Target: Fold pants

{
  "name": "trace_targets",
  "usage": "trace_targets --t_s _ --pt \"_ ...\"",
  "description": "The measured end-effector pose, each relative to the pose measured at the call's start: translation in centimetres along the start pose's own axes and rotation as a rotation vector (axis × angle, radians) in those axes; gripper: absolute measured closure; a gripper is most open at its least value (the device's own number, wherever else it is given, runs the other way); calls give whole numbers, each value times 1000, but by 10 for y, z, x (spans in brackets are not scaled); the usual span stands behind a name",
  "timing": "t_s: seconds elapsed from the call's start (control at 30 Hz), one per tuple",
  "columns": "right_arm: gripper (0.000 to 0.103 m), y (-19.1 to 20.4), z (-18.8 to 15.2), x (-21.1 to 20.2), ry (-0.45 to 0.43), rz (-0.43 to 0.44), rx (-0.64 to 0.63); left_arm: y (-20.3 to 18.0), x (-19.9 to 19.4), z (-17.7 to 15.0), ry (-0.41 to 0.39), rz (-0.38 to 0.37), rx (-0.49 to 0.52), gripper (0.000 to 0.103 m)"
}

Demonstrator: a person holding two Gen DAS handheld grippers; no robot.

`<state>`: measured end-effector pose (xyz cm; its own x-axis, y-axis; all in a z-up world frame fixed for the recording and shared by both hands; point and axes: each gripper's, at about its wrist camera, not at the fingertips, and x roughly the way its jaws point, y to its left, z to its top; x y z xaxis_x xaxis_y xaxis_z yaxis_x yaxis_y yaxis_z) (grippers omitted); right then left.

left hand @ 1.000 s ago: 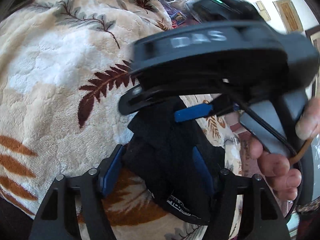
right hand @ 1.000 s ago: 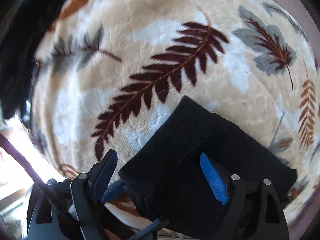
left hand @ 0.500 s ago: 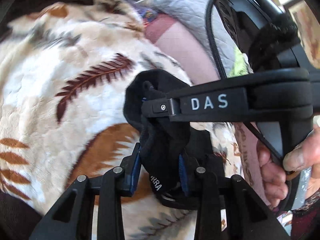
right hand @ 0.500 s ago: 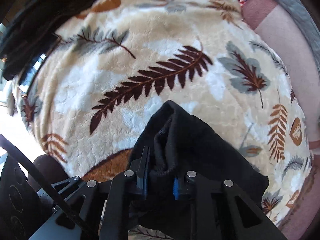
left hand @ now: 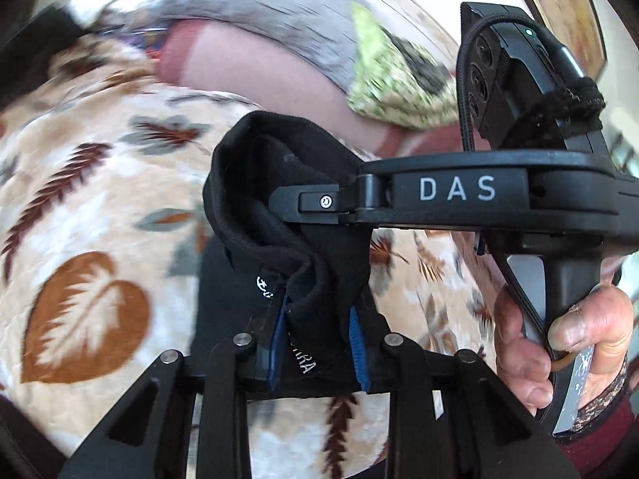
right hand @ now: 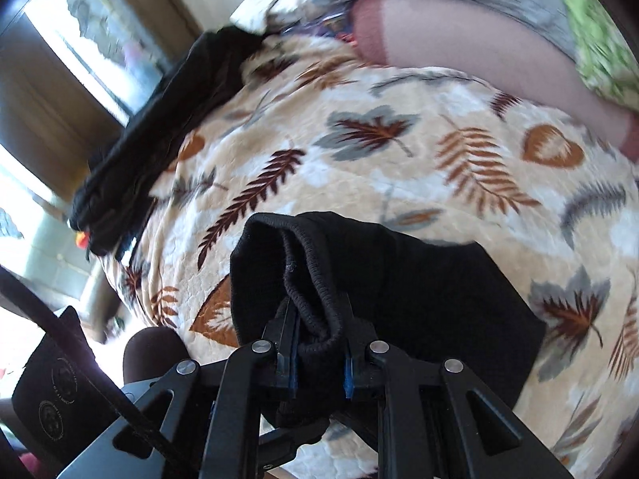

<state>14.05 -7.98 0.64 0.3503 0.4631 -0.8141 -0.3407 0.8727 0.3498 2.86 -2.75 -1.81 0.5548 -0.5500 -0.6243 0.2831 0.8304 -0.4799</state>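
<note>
Pants [left hand: 279, 215], black and already gathered into a compact bundle, hang pinched between the two tools above the leaf-print blanket [left hand: 88, 207] on the bed. The left tool [left hand: 317, 343] is clenched on a thick wad of the fabric, with white lettering showing just beside its blue pads [left hand: 355, 343]; the bunched cloth rises toward twelve o'clock from there. In that same view the right tool [left hand: 319, 203] reaches in from three o'clock and bites the upper part of the bundle, with the person's right hand [left hand: 567, 343] wrapped around its handle at about four o'clock.

From the right wrist camera, the right tool [right hand: 319, 355] is clamped on a ribbed, rolled edge of the pants [right hand: 399, 279], probably a waistband or cuff. The rest of the garment trails toward three and four o'clock. I cannot tell whether that trailing part touches the blanket [right hand: 459, 127] or hangs just over it.

Holding two points of the same edge close together likely keeps the stacked layers from slipping apart while the bundle is carried or turned. That suggests the folding is well along, and that what remains is a last fold or setting the bundle down flat. The thick wad could spring open once one grip lets go.

A second dark garment [right hand: 159, 119] lies at the bed's edge at about ten o'clock, well apart from the one being held. A grey cloth [left hand: 279, 12] and a green patterned one [left hand: 391, 80] lie beyond the blanket at twelve to one o'clock.
</note>
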Motion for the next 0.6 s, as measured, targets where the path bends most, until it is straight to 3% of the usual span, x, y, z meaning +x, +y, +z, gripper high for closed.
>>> trace_targets --t_s 0.13,0.3,0.37,0.47,0.6 --pt "86 -57 -27 -21 -54 25 112 -37 40 -7 75 13 74 77" --pt "86 -129 -64 -16 -70 32 277 -64 81 -22 171 54 169 76" --pt "86 -157 -82 -7 -63 51 363 -69 80 -25 189 19 179 75" --pt "86 -188 -104 10 -53 69 448 -75 66 -24 207 -59 199 65" --pt "65 -211 -123 14 -87 97 542 -72 27 -24 167 -107 199 48"
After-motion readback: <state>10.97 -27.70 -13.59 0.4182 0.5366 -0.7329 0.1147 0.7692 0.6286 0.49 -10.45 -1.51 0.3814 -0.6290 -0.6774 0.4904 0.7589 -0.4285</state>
